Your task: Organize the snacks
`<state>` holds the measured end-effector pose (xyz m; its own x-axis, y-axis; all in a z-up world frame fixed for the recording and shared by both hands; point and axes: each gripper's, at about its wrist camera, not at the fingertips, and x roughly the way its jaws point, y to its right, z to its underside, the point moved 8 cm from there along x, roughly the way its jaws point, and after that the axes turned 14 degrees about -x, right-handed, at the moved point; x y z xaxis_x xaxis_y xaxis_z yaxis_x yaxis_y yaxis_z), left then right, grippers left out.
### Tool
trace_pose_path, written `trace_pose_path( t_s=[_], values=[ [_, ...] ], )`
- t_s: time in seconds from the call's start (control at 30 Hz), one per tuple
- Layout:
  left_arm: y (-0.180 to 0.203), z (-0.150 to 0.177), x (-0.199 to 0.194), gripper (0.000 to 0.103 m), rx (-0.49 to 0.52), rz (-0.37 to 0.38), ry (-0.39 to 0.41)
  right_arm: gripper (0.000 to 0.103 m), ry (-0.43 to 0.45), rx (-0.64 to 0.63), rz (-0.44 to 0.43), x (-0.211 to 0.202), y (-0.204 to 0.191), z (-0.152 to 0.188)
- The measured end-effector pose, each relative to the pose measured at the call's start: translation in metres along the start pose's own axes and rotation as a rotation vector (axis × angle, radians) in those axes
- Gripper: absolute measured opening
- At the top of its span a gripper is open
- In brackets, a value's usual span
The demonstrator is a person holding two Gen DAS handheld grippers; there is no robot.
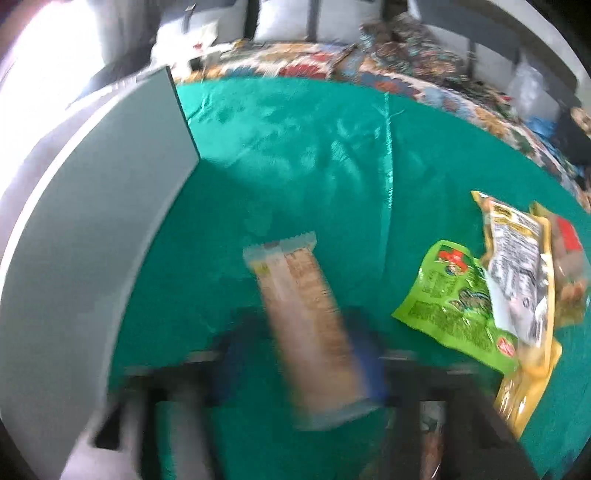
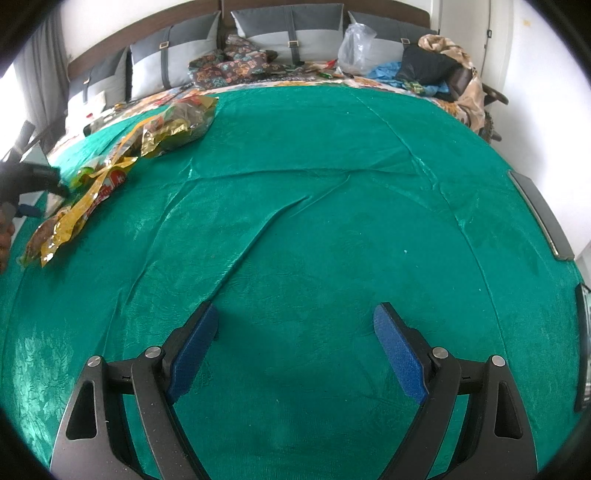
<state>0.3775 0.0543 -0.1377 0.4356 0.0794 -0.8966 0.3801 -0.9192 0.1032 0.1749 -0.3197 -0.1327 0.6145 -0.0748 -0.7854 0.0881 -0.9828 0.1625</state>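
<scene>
In the left wrist view, my left gripper (image 1: 306, 354) is shut on a tan snack bar (image 1: 303, 314) in a clear wrapper, held above the green cloth (image 1: 295, 147); the view is blurred by motion. A green snack pouch (image 1: 454, 299) and yellow snack packets (image 1: 517, 266) lie on the cloth to its right. In the right wrist view, my right gripper (image 2: 295, 332) is open and empty over the bare green cloth (image 2: 314, 221). The pile of snack packets (image 2: 110, 173) lies at the far left, with the left gripper's black body (image 2: 29, 181) beside it.
A grey box (image 1: 92, 221) with a tall flat wall stands at the left of the left wrist view. Grey pillows (image 2: 291, 33), patterned bedding (image 2: 236, 66), a plastic bag (image 2: 354, 44) and clothes (image 2: 436, 70) lie at the bed's far end. A dark tray edge (image 2: 543, 218) lies at right.
</scene>
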Motion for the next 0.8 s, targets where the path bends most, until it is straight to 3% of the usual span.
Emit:
trace_pose_path(
  t_s=[0.23,0.63,0.67,0.7,0.73,0.8],
  values=[
    [-0.034,0.033,-0.026,0.028,0.094,0.034,-0.006,0.089,0.000,0.001,0.000,0.000,-0.001,0.000],
    [-0.080,0.157,-0.092,0.030,0.258,0.146,-0.023,0.089,0.000,0.001,0.000,0.000,-0.001,0.000],
    [-0.080,0.164,-0.092,0.033,0.268,0.140,-0.017,0.089,0.000,0.001,0.000,0.000,-0.001,0.000],
    [-0.081,0.166,-0.094,0.043,0.265,0.141,0.016,0.089,0.000,0.001,0.000,0.000,-0.001,0.000],
    [-0.081,0.165,-0.093,0.062,0.257,0.137,0.021,0.089,0.000,0.001,0.000,0.000,-0.001,0.000],
    [-0.087,0.161,-0.090,0.083,0.208,0.140,0.026,0.089,0.000,0.001,0.000,0.000,-0.001,0.000]
  ],
)
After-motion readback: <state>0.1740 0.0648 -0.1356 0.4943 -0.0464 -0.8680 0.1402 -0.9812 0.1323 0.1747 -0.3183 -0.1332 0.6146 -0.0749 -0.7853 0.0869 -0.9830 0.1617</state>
